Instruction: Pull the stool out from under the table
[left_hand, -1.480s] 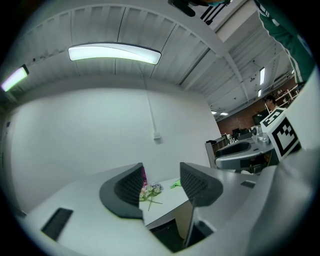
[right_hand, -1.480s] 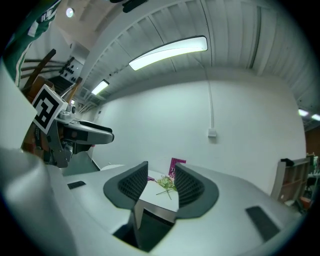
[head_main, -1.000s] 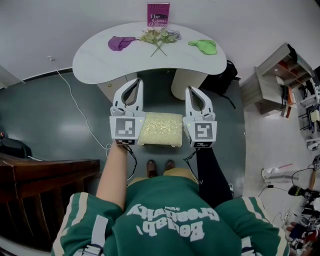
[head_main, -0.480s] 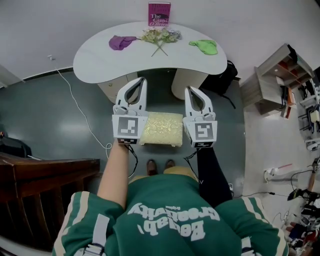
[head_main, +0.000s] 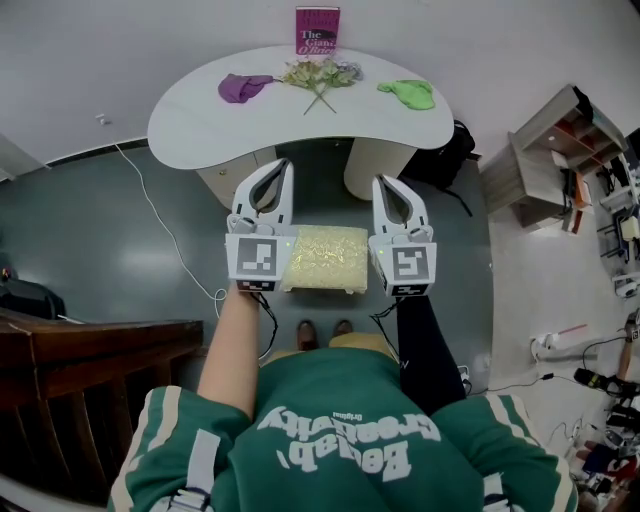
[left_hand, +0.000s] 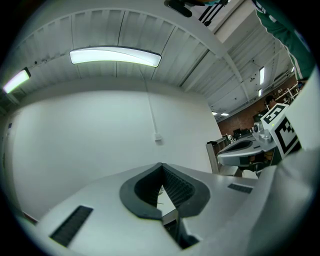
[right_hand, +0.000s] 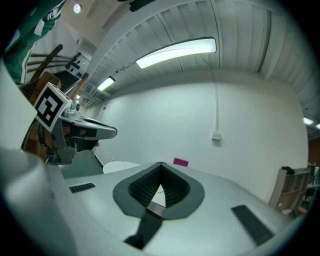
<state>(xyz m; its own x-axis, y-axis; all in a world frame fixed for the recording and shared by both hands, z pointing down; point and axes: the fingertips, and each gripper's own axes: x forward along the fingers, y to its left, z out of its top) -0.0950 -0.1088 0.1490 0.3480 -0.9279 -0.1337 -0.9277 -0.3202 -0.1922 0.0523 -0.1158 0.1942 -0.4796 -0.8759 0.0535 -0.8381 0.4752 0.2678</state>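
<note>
The stool (head_main: 322, 258), with a pale yellow cushion, stands on the dark floor just in front of the white curved table (head_main: 200, 120), near its two legs. My left gripper (head_main: 285, 165) is held above the stool's left side and my right gripper (head_main: 380, 182) above its right side. Both are shut, hold nothing, and point toward the table. In the left gripper view the shut jaws (left_hand: 161, 167) face a white wall, with the right gripper (left_hand: 250, 147) off to the side. The right gripper view shows its shut jaws (right_hand: 160, 167) and the left gripper (right_hand: 85, 130).
On the table lie a purple cloth (head_main: 243, 86), dried flowers (head_main: 320, 75), a green cloth (head_main: 410, 93) and a magenta book (head_main: 317, 29). A cable (head_main: 160, 220) runs over the floor at left. Dark wooden furniture (head_main: 90, 370) stands at lower left, and a shelf (head_main: 550, 160) and a black bag (head_main: 450, 150) at right.
My left gripper has drifted slightly to the right, closer to the stool's edge. The stool and right gripper have hardly moved.
</note>
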